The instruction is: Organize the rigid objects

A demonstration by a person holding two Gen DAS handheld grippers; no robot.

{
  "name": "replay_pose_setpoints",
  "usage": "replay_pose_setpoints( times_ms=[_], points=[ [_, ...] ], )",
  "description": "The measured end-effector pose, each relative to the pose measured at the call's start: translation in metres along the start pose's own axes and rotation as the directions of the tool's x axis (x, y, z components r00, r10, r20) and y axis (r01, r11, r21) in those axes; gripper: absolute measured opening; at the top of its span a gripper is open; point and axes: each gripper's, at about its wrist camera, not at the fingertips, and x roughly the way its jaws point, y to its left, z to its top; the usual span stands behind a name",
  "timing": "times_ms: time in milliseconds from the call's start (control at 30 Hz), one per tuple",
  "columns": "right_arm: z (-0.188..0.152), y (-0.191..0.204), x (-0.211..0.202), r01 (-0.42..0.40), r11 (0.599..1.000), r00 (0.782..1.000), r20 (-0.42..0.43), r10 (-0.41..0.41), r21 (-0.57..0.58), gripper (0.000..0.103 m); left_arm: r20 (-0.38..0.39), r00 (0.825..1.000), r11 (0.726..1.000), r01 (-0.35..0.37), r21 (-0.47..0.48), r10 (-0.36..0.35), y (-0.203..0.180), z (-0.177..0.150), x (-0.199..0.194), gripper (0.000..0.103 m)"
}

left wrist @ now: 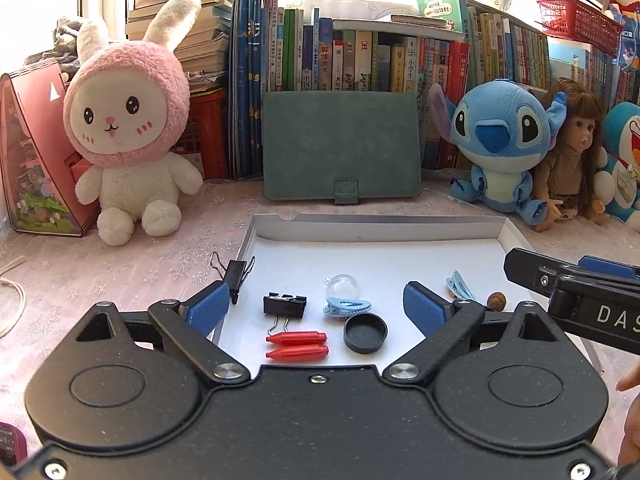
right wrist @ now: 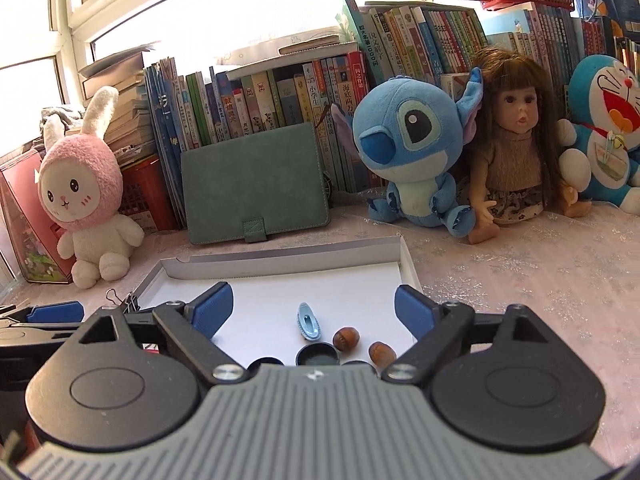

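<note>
Both the left gripper (left wrist: 316, 300) and right gripper (right wrist: 314, 310) are hovering open and empty over the white tray (left wrist: 380, 224), risking nudging the hazelnuts (right wrist: 346, 338) into rolling.

We hold the left gripper (left wrist: 318, 306) tilted downward, jaws spread wide, nothing between the blue pads (left wrist: 210, 306). Our right gripper (right wrist: 314, 312) is likewise tilted down and wide apart, empty, just beside the left one.
</note>
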Motion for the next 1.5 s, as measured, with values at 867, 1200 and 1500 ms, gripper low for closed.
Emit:
replay_pose_setpoints(
  times_ms=[867,1200,1500],
  points=[
    [-0.049,0.009,-0.063,-0.048,0.994,0.999,0.019,0.05,-0.093,0.103,-0.005,1.0,0.999,0.007,0.043,-0.007,0.01,-0.079,-0.065,0.098],
    [-0.071,0.005,-0.057,-0.006,0.992,0.999,-0.041,0.001,-0.126,0.103,-0.045,0.999,0.999,-0.005,0.047,0.007,0.014,-0.096,-0.052,0.098],
    [-0.086,0.006,-0.04,0.047,0.988,0.994,-0.095,-0.061,-0.15,0.103,-0.084,0.996,1.0,-0.01,-0.002,0.01,0.019,-0.104,-0.033,0.098]
  ],
)
